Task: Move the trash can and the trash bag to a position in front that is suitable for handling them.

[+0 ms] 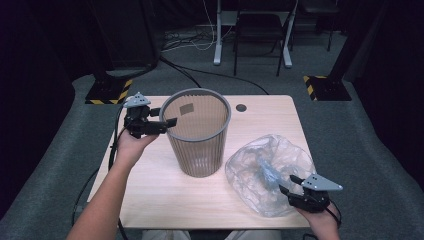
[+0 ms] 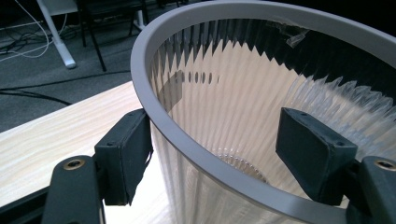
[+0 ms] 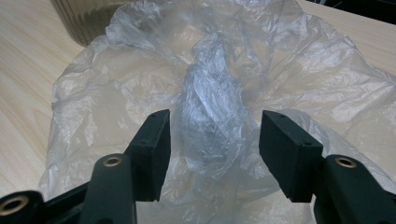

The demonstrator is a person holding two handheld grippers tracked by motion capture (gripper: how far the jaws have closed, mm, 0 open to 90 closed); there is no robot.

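L tool (image 1: 170,122) straddles rim of grey ribbed plastic bin (image 1: 197,135), jaws apart, prob. to steady it. R tool (image 3: 212,140), jaws apart w/ a fold between, ready to lift crumpled clear plastic bag (image 3: 219,84) off the tabletop (image 1: 150,190).

No readable text in any view.

The grey ribbed waste bin (image 1: 199,134) carries a small rectangular sticker (image 1: 187,108) on its inner wall, but it is blank or too small to read. The yellow-and-black hazard stripes (image 1: 312,85) on the stand bases on the floor are a warning marking without words. The clear plastic bag (image 1: 267,170) and the table (image 1: 150,190) bear no print.
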